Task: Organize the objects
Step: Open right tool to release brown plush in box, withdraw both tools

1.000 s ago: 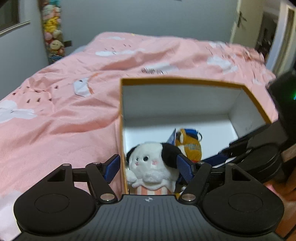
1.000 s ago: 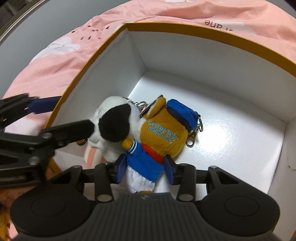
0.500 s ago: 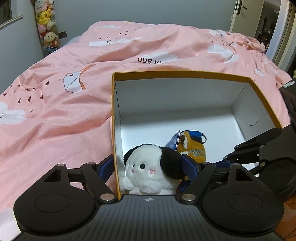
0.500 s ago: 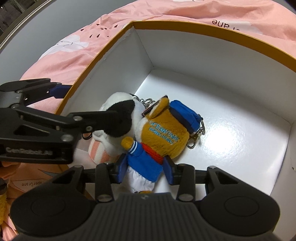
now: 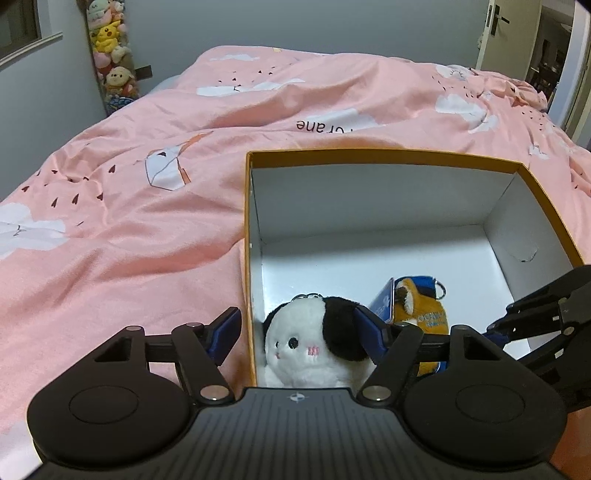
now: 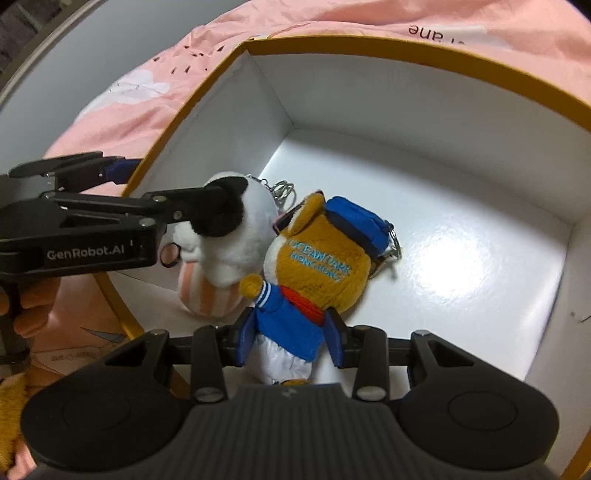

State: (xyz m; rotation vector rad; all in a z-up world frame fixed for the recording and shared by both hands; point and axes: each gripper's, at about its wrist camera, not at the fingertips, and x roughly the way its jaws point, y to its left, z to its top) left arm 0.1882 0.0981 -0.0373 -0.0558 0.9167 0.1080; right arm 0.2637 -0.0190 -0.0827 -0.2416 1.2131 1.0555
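Observation:
An orange-rimmed white box lies open on the bed. Inside it, a white plush with a black ear rests against the left wall, and a brown plush in a blue jacket lies beside it. My left gripper straddles that wall with one finger outside the box. Its other finger is inside at the black ear, and its wide jaws are closing without pinching the toy. My right gripper is shut on the brown plush's blue jacket. From the right wrist view my left gripper reaches in from the left.
A pink bedcover with white prints surrounds the box. Stacked plush toys hang on the far wall, and a door stands at the back right. A hand holds the left gripper. Yellow fur shows at the lower left.
The left wrist view has tilted up, so the box sits lower and more bed shows. The white plush's striped body has dropped out of that view. The right gripper's hold looks the same.

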